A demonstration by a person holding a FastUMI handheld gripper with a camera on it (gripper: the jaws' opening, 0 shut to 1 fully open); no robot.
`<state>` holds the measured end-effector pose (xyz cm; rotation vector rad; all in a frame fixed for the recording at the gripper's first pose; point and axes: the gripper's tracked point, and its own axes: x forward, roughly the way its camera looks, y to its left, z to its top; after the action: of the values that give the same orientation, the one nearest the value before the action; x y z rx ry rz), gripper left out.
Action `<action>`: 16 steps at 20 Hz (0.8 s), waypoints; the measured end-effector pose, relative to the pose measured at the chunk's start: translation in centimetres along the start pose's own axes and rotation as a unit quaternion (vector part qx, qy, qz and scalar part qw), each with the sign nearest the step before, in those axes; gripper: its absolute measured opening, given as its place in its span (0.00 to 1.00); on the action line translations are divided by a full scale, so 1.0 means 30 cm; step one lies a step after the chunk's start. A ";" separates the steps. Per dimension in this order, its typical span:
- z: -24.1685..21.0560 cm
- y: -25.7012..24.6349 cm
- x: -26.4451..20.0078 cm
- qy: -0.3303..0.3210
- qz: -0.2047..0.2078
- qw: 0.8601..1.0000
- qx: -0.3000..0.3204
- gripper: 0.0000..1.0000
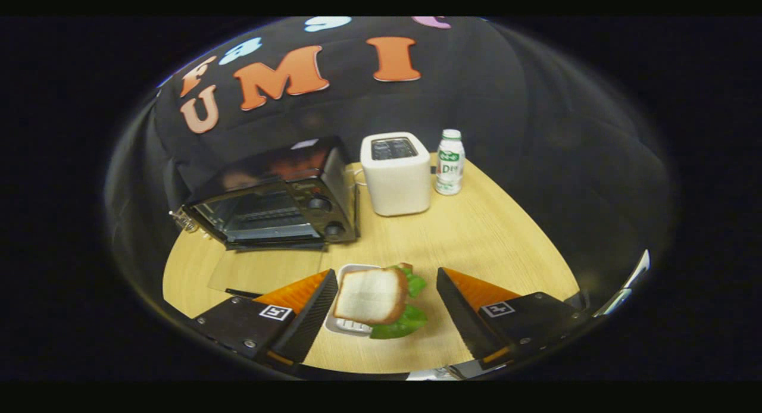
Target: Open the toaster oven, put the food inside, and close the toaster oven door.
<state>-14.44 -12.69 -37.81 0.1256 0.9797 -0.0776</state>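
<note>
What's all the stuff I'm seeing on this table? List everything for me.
Toaster oven: one, black, far side of the table, glass door open and lying flat.
Toaster: one, white, beside the oven.
Bottle: one, white with green label, next to the toaster.
Sandwich: one, white bread with green lettuce, on a white tray, between the fingers.
Table: one, light wood.
Gripper: one, black and orange, fingers open around the sandwich.

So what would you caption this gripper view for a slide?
Open gripper straddling a sandwich on its white tray, toaster oven door already down.
</note>
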 end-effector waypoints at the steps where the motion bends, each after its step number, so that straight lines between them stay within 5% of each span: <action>1: -0.035 -0.016 0.031 0.018 -0.001 1.000 0.015 0.99; 7: -0.165 -0.013 0.141 0.079 0.041 0.988 0.125 0.97; 9: -0.175 0.011 0.160 0.083 0.057 0.985 0.137 0.88; 12: -0.169 0.040 0.163 0.086 0.063 0.986 0.125 0.51; 16: -0.131 0.062 0.134 0.085 0.053 0.989 0.112 0.37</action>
<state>-15.20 -10.34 -43.20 0.3964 1.1303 -0.0796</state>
